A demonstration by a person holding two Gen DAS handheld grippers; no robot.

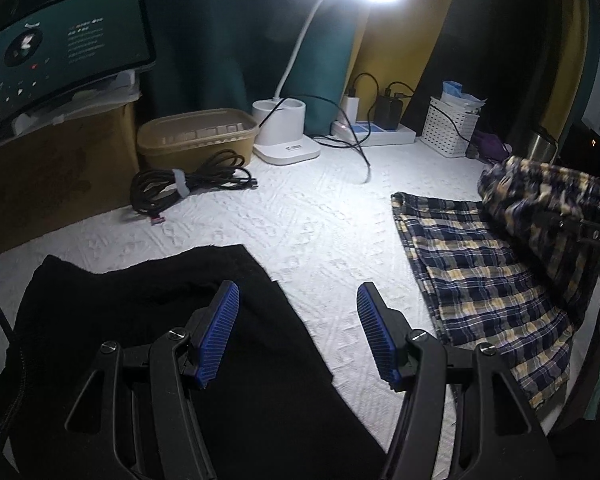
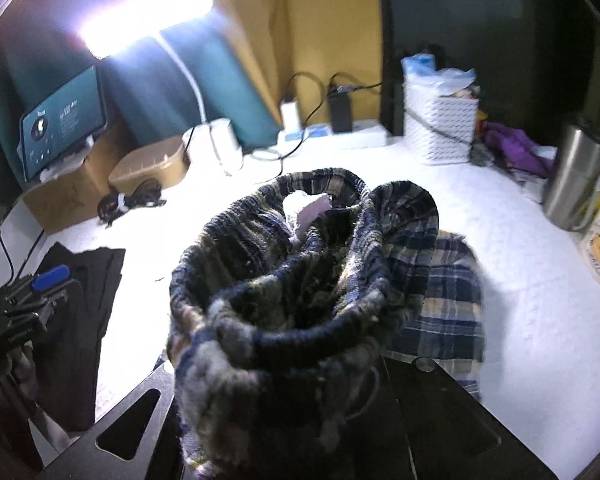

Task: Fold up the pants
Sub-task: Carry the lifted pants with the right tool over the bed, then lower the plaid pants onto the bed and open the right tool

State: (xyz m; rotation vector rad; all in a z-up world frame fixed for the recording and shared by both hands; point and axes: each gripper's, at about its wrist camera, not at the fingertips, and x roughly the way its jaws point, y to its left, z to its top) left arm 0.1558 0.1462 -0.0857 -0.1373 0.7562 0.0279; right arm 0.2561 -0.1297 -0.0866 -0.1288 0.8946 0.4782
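Observation:
Plaid pants (image 1: 488,276) in navy, yellow and white lie on the white textured cloth (image 1: 308,216) at the right. My right gripper (image 1: 580,228) is shut on their elastic waistband (image 2: 300,280) and holds it bunched and lifted above the rest of the pants; its fingers are hidden under the fabric. My left gripper (image 1: 298,332) is open and empty, its blue pads (image 1: 220,328) hovering over the edge of a folded black garment (image 1: 172,320) at the left. The left gripper also shows in the right wrist view (image 2: 48,280).
At the back stand a desk lamp (image 1: 284,128), a tan container (image 1: 198,136), a coiled black cable (image 1: 188,184), a power strip with chargers (image 1: 376,128), a white basket (image 1: 452,124) and a steel tumbler (image 2: 576,176). A tablet (image 1: 72,44) sits on a cardboard box at left.

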